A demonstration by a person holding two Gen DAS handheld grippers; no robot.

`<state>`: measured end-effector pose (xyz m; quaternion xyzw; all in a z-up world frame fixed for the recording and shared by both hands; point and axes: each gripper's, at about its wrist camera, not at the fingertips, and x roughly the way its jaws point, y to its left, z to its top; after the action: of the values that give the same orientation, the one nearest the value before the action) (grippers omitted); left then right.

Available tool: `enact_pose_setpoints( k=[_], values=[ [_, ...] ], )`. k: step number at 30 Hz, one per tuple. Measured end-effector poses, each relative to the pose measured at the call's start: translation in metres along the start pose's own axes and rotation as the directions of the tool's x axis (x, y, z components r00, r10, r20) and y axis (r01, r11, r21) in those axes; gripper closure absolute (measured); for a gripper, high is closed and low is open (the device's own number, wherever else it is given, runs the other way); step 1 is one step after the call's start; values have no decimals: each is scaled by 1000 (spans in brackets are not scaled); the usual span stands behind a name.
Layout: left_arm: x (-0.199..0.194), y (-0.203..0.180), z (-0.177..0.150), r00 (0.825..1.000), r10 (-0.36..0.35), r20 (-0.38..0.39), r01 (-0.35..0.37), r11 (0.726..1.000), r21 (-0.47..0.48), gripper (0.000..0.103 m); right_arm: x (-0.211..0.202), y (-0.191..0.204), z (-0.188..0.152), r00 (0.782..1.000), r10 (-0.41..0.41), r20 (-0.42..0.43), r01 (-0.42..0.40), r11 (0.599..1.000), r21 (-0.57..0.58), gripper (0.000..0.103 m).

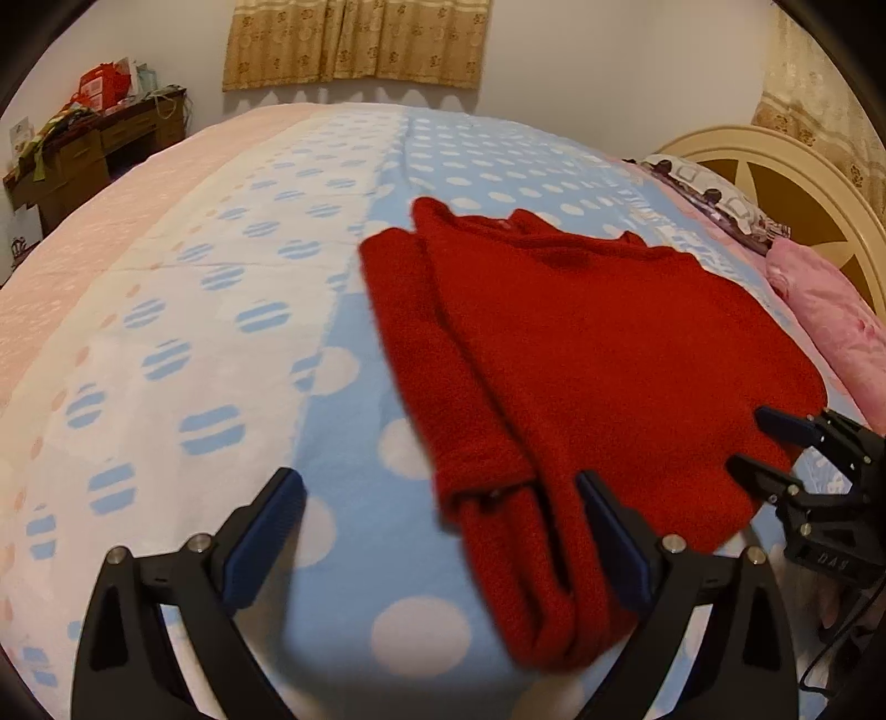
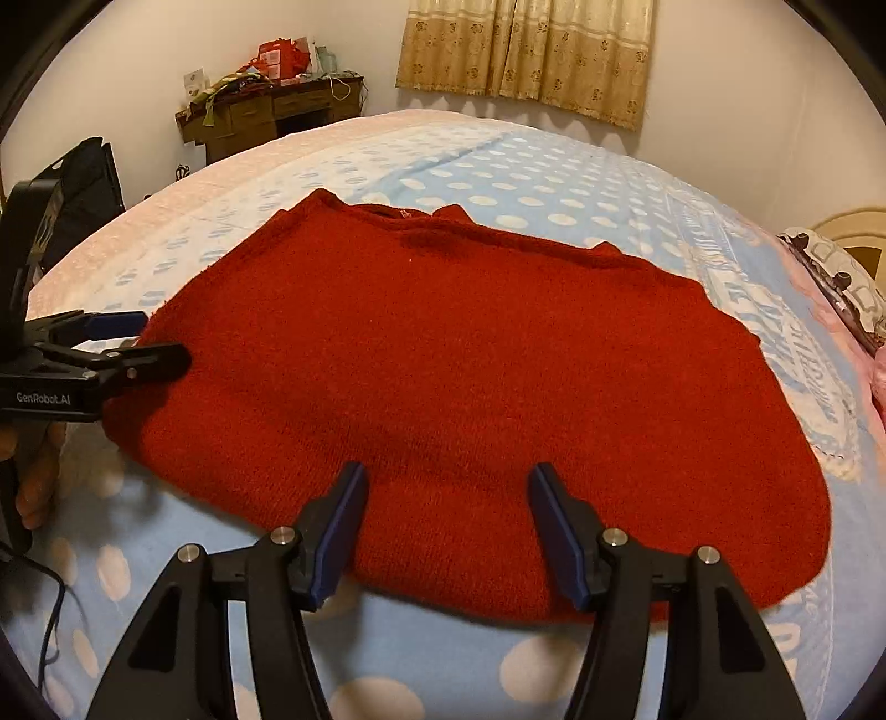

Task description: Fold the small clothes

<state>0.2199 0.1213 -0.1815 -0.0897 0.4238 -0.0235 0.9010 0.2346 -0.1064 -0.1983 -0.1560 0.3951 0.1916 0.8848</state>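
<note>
red knitted sweater (image 2: 454,387) laid flat on bed (image 1: 232,343), sleeves folded in along left side. left gripper (image 1: 443,537) fingers spread wide over sleeve end, nothing clamped. right gripper (image 2: 448,526) fingers apart over hem, nothing held. risk judged: only top layer caught by fingers, so fold is dragged askew; folded sleeves pulled loose.

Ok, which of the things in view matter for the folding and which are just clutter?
In play:
red sweater
left gripper, open
right gripper, open
blue spotted blanket

Lying about:
pink pillow
patterned pillow
cluttered desk
curtains
</note>
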Motion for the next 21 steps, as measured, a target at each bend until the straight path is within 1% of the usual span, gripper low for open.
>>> enact_pose_setpoints(
  k=[2, 5, 7, 11, 13, 14, 15, 18, 21],
  values=[
    [-6, 9, -3, 1000, -8, 5, 8, 1000, -22, 3, -9, 11, 4, 999, -2, 41, 4, 999, -34, 41],
    [-10, 15, -5, 1000, -18, 16, 18, 999, -28, 3, -16, 39, 11, 995, 50, 88, -40, 994, -104, 41],
    [-10, 15, -5, 1000, -18, 12, 18, 999, -31, 3, -14, 57, 13, 994, 66, 84, -54, 989, -134, 41],
    [-20, 16, -3, 999, -17, 30, 17, 1000, -26, 3, -2, 91, 15, 993, 100, 67, -85, 978, -192, 41],
    [-25, 20, -1, 999, -11, 45, 12, 1000, -20, 1, 4, 101, 14, 993, 105, 52, -92, 972, -217, 41],
    [-26, 23, 0, 999, 8, 49, -7, 1000, -16, 0, 8, 106, 12, 994, 103, 39, -92, 969, -230, 41],
    [-26, 27, 0, 998, 29, 49, -28, 999, -17, 0, 10, 108, 11, 994, 97, 46, -84, 970, -229, 41],
    [-21, 41, 1, 999, 41, 33, -40, 998, -38, 0, 9, 103, 12, 993, 110, 38, -101, 977, -188, 41],
    [-17, 50, 1, 998, 58, 18, -57, 998, -41, 0, -4, 108, 10, 990, 122, 76, -105, 974, -202, 41]
  ],
)
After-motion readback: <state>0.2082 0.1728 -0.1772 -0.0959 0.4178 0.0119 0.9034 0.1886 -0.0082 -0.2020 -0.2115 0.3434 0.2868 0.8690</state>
